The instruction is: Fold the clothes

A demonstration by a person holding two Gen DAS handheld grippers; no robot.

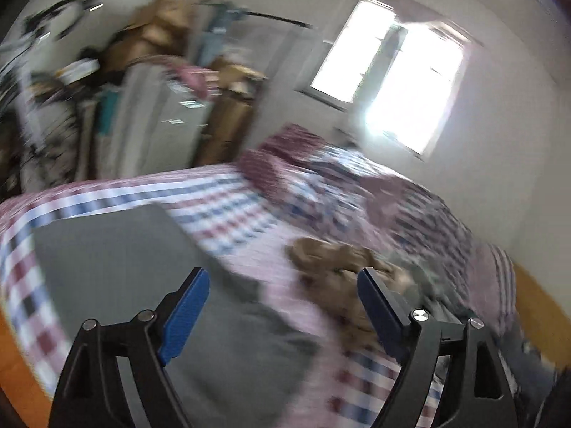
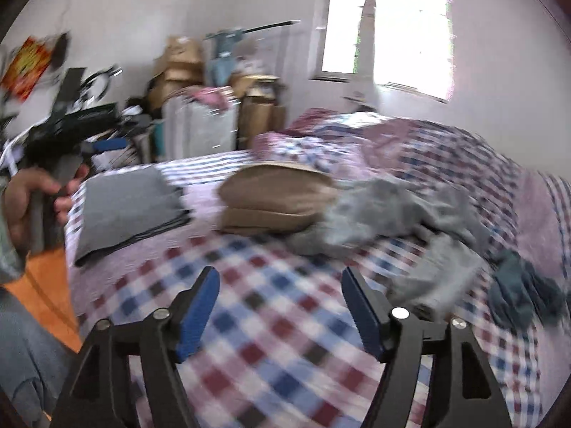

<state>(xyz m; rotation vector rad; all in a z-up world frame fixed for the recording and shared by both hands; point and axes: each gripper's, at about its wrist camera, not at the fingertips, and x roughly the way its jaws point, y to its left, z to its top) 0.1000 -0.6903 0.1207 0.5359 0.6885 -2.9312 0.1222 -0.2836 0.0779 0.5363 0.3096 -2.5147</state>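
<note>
Folded grey garment (image 2: pixel 125 207) lying flat near the left edge of the bed (image 2: pixel 271 321), squared off and apparently finished. Just to its right, a tan garment (image 2: pixel 274 199) in a rough mound, touching a crumpled grey garment (image 2: pixel 392 210) that sprawls rightward; past that, a dark teal piece (image 2: pixel 524 292) bunched near the bed's right side. All resting on a red, blue and white checked sheet. Right gripper (image 2: pixel 280 306) hovering over bare sheet in front of the pile, jaws wide apart, nothing between them. Left gripper (image 1: pixel 283 306) likewise wide open and empty, above the near corner of the folded grey garment, with the tan garment showing behind its right finger. In the right wrist view, a hand (image 2: pixel 32 203) at the far left edge, wrapped round the other gripper's handle. Likely risks from here: snagging the folded grey garment's corner and undoing the fold, given how close the left gripper sits above it; or pinching two layers at once where tan and grey cloth overlap, dragging both. Heavy motion blur throughout, so seams, sleeves and garment types unreadable; unclear whether the crumpled grey heap is one piece or several. Window (image 2: pixel 385 28) blown out to white. Clutter of cardboard boxes (image 2: pixel 178 60) and hanging clothes behind the bed, mostly smeared. Bed's near edge cut off by both frames.
</note>
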